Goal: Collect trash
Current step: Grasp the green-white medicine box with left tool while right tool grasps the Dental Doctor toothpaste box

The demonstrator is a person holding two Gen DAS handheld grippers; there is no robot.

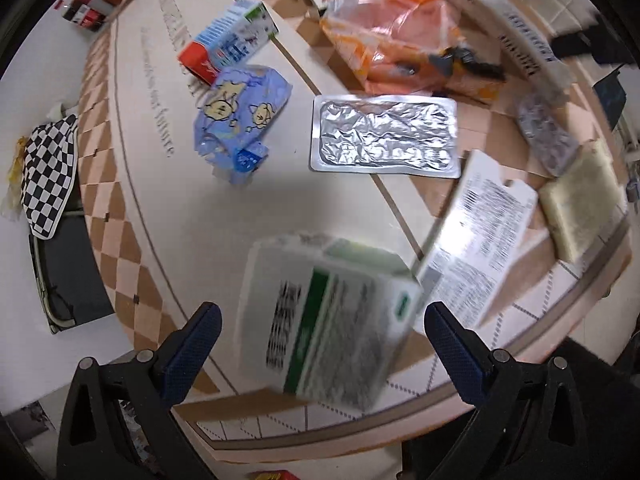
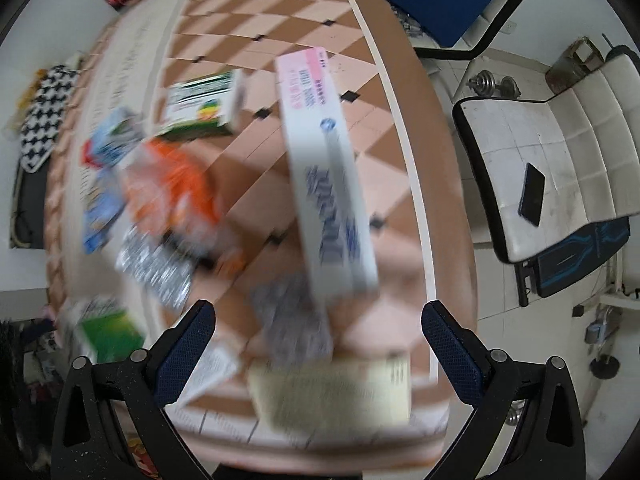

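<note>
Green-and-white cardboard, a medicine box (image 1: 328, 320), is seen lying near the front edge of the bench (image 1: 168, 216), directly ahead of the left gripper (image 1: 320, 344). Its fingers (image 1: 192, 352) are spread wide, on either side of the box and clear of it; nothing is gripped. The alignment suggests the box is being lined up for collection.

Further trash is scattered beyond it: a foil blister sheet (image 1: 384, 136), a blue wrapper (image 1: 240, 116), an orange plastic bag (image 1: 404, 40), a printed leaflet (image 1: 480, 236) and a pale sponge-like pad (image 1: 580, 208).

The right gripper (image 2: 320, 348) is likewise held wide apart and empty, above the pale pad (image 2: 332, 392), with a long white box (image 2: 328, 176) beyond. The right view is heavily blurred, so contact cannot be judged there.

No bin is visible in either view. The collection is judged to be at an early stage.
</note>
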